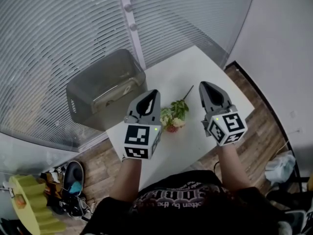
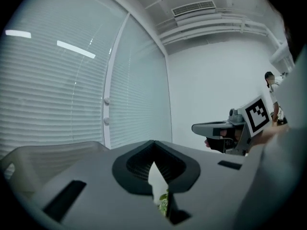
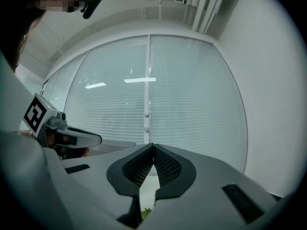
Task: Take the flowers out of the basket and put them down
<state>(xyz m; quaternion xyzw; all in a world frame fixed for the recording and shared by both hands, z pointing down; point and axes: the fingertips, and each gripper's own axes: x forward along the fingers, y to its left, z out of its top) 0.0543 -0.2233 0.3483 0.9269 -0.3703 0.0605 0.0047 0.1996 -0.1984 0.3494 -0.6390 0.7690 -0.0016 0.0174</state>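
Observation:
A small bunch of flowers (image 1: 173,115) with pale and pink blooms and green leaves lies on the white table (image 1: 195,72), its stem pointing away from me. The grey see-through basket (image 1: 83,102) stands at the table's far left, with no flowers showing in it. My left gripper (image 1: 152,93) hovers just left of the bunch, jaws shut with nothing between them. My right gripper (image 1: 204,84) hovers just right of it, also shut and holding nothing. In the left gripper view, a bit of green leaf (image 2: 164,202) shows below the shut jaws. The right gripper view shows a leaf (image 3: 146,211) too.
Window blinds (image 1: 58,38) run behind the table and basket. The table's near edge meets wooden floor (image 1: 254,141). Shoes (image 1: 73,180) and a yellow-green object (image 1: 34,199) lie on the floor at lower left, a white bag (image 1: 281,168) at right.

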